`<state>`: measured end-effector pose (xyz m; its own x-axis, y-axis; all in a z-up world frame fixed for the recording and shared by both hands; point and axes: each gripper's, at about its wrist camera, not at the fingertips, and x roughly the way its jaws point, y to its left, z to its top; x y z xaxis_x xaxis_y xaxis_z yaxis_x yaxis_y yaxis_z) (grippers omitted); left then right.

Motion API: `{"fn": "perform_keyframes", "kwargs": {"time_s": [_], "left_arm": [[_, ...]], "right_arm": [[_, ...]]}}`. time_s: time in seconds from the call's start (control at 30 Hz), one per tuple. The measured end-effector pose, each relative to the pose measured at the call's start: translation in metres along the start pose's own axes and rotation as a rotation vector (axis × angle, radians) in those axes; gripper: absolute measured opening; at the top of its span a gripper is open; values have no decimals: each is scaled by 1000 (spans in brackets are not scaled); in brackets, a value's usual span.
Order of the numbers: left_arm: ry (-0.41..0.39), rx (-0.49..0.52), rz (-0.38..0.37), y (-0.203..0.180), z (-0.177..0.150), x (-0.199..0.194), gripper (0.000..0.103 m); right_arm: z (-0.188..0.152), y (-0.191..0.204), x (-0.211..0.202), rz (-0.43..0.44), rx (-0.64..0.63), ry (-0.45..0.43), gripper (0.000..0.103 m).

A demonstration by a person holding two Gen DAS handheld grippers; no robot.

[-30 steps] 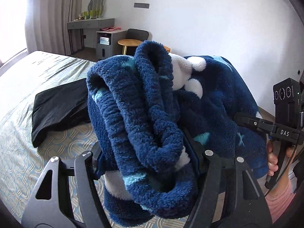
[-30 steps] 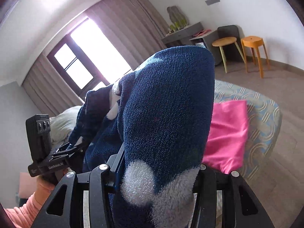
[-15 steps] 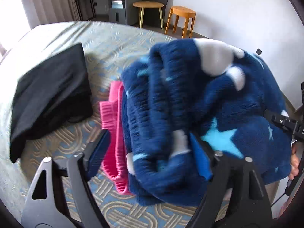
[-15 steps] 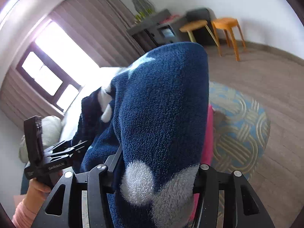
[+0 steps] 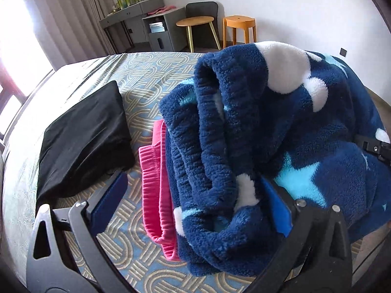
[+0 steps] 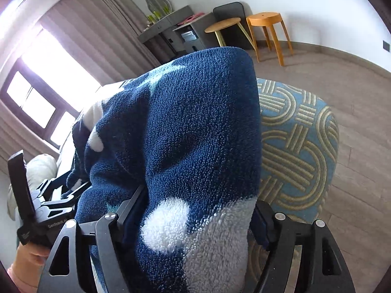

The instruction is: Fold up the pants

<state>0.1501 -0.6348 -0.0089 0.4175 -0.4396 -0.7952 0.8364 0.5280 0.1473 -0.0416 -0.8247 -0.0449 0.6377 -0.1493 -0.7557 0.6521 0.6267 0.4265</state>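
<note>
The folded navy fleece pants (image 5: 256, 131) with white dots and light-blue stars rest on top of folded pink pants (image 5: 156, 190) on the bed. My left gripper (image 5: 195, 200) is open; its left finger (image 5: 107, 202) stands clear of the cloth and the bundle lies against the right finger. In the right wrist view the navy pants (image 6: 195, 146) fill the space between the fingers of my right gripper (image 6: 193, 217), which is shut on a thick fold. The left gripper's body (image 6: 36, 207) shows at the left of that view.
Folded black pants (image 5: 85, 136) lie on the bed left of the pink ones. The bed (image 5: 151, 73) has a blue-and-gold patterned cover; its corner (image 6: 298, 146) is near the wooden floor. Stools (image 5: 239, 29) and a grey desk stand by the far wall.
The navy pants have come down from the air onto the pink pants. My left gripper has opened and let go. The right gripper still holds its fold.
</note>
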Motion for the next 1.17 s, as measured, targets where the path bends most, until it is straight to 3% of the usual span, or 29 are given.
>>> {"fn": "perform_keyframes", "kwargs": {"time_s": [0.1,0.23,0.37,0.43,0.7,0.87,1.17], "left_arm": [[-50,22,24,-8,-4,-27,99],[-143,96,11,-20,-10,-76,99],[-203,138,17,-33,-22,-130,99],[-221,135,13,-36,-32,-156,98],[-237,23,-128,-24,-83,-236,99],[-294,-18,-116,-15,-110,-268,99],[-336,-34,-102,-10,-133,-292,99]], "right_arm": [[-7,2,-13,-26,60,-31,75],[-26,33,-70,-143,-20,-202,74],[-50,66,-134,-84,-95,-298,74],[-63,83,-156,-66,-134,-305,74],[-125,139,-215,-92,-185,-354,75],[-160,163,-232,-131,-263,-319,75],[-190,188,-250,-175,-324,-333,75]]}}
